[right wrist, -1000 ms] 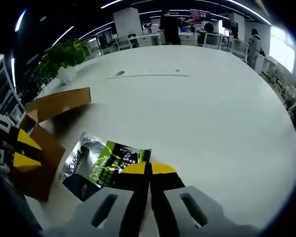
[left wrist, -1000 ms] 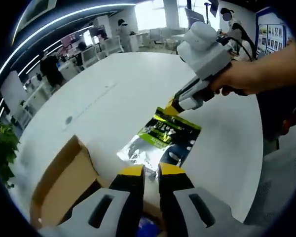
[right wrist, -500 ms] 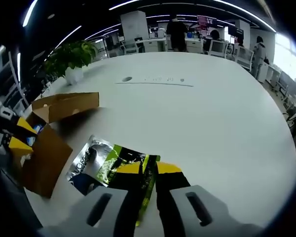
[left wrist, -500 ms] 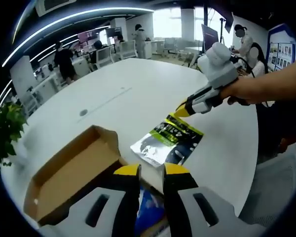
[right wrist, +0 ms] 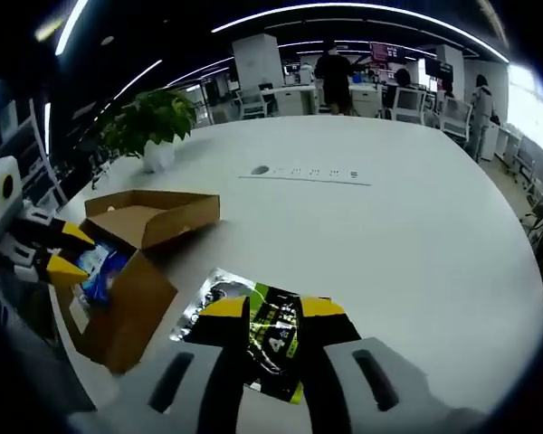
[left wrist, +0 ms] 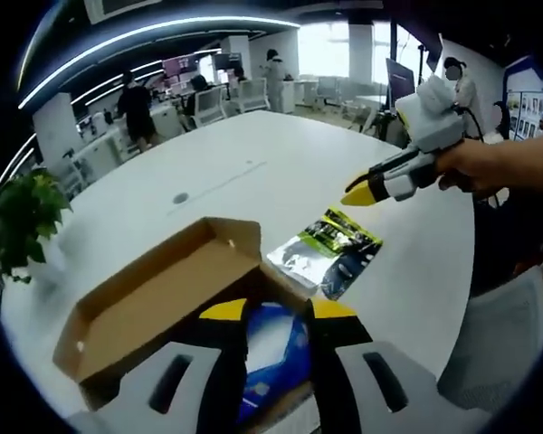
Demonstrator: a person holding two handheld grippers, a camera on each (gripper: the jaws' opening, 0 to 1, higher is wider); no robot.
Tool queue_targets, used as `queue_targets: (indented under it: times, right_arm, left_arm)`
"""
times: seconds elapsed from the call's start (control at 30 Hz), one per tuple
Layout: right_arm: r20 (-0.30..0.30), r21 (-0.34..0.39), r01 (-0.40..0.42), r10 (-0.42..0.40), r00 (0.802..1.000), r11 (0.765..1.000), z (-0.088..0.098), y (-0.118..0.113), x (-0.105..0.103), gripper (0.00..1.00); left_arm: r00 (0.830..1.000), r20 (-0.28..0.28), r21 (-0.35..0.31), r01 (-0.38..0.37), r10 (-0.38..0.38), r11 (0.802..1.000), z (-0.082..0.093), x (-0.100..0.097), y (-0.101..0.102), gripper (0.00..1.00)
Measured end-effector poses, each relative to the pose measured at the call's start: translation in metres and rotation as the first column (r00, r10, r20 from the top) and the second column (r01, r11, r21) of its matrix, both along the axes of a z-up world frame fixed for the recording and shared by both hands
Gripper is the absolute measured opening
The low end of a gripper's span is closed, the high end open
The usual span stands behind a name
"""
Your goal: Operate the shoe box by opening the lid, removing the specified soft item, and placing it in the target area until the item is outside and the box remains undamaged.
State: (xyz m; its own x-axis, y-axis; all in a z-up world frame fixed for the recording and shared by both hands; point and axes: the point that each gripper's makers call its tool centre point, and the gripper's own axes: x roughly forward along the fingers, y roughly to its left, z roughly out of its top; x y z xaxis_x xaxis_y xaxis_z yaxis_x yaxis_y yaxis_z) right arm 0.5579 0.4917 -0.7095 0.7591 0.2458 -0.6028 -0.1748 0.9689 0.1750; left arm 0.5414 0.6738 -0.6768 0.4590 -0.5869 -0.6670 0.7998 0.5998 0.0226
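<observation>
On the white table [left wrist: 253, 154], the shoe box [left wrist: 154, 303] is being seen at the left of the left gripper view with its lid [left wrist: 136, 316] thrown open, and something blue [left wrist: 271, 348] is being left inside it. The left gripper [left wrist: 276, 312] is being held over the box with jaws spread and nothing between them. Just right of the box, apart from it, the foil pouch [left wrist: 330, 253] is lying flat on the table, already outside. At the far right, the right gripper [left wrist: 357, 196] is being held above the pouch, near it but not touching.

From the right gripper view, the pouch [right wrist: 253, 330] is lying directly beyond the right gripper's spread, empty jaws. Risks being judged: the pouch is being left close to the table edge and could be nudged off by a low pass; the lid could be creased or torn if the left gripper is being dropped onto the cardboard.
</observation>
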Motion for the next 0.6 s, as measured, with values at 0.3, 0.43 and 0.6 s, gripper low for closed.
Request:
queue_targets:
  times: [0.3,0.43,0.6]
  right_arm:
    - [0.026,0.022,-0.081,0.08,0.996,0.996,0.023,0.041,-0.014,0.22]
    - [0.041,0.03,-0.109,0.108,0.993,0.994,0.034,0.057,-0.016,0.23]
    - [0.059,0.035,-0.144,0.141,0.988,0.989,0.043,0.077,-0.017,0.23]
  left_arm:
    - [0.998,-0.002,-0.015,-0.057,0.057,0.998,0.005,0.0,0.035,0.25]
    - [0.997,0.009,-0.013,-0.077,0.077,0.997,0.009,0.002,0.049,0.25]
    - [0.993,0.014,-0.033,-0.119,0.12,0.992,0.013,0.004,0.071,0.28]
